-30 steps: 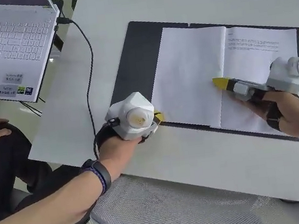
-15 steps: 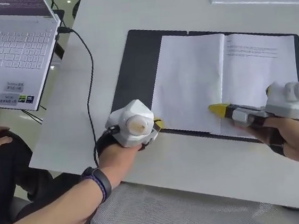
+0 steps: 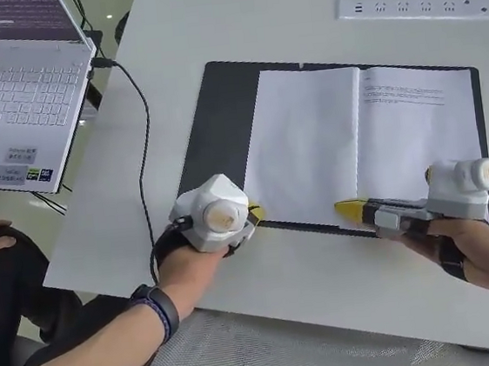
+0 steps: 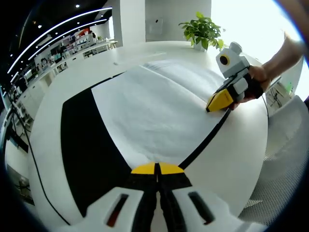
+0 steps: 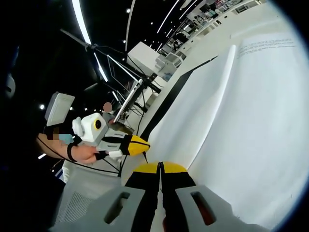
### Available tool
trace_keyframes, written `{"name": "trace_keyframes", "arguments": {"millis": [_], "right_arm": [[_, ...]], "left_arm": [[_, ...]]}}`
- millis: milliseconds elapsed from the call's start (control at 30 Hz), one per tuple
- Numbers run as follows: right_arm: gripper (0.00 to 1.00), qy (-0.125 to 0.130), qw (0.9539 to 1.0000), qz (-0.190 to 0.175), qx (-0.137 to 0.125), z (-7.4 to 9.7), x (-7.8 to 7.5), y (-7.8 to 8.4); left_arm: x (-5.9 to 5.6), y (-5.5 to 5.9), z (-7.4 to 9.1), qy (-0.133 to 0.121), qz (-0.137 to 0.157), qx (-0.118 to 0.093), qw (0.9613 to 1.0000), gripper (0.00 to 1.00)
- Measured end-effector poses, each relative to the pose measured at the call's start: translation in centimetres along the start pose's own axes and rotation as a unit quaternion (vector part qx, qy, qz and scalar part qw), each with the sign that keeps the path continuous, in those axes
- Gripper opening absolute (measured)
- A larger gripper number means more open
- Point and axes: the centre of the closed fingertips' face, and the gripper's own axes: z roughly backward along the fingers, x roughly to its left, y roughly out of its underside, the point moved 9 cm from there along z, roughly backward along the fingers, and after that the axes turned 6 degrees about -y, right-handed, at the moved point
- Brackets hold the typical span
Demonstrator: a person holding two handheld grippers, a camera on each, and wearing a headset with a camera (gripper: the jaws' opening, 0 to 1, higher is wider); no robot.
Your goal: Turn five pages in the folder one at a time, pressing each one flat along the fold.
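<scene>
Closed, the left tongs [image 3: 256, 213] and right tongs [image 3: 340, 211] rest at the folder's [image 3: 216, 125] near edge.

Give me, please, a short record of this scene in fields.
folder: open flat on the table
left page: blank
right page: printed lines at top
left gripper: shut, at folder's near edge
right gripper: shut, tip by the fold's near end
laptop: far left
power strip: beyond the folder
</scene>
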Motion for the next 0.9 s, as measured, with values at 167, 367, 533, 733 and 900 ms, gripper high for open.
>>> {"name": "trace_keyframes", "arguments": {"millis": [167, 367, 533, 733, 900], "right_arm": [[0.00, -0.003, 1.0000, -0.001, 0.007, 0.24, 0.29, 0.62], [0.00, -0.002, 1.0000, -0.003, 0.006, 0.26, 0.32, 0.80], [0.00, -0.001, 1.0000, -0.004, 0.007, 0.26, 0.30, 0.82], [0.00, 0.002, 0.9999, -0.003, 0.009, 0.20, 0.36, 0.84], [0.00, 0.008, 0.9999, -0.002, 0.012, 0.17, 0.51, 0.84]], "left_arm": [[-0.04, -0.01, 0.00, 0.000, -0.002, -0.001, 1.0000, 0.00], [-0.04, 0.00, -0.02, 0.000, -0.003, 0.000, 1.0000, 0.00], [-0.03, 0.06, -0.06, -0.001, -0.002, 0.000, 1.0000, 0.00], [0.02, 0.08, -0.08, 0.001, -0.005, 0.003, 1.0000, 0.00], [-0.02, 0.02, -0.09, 0.001, -0.014, 0.007, 0.9999, 0.00]]}}
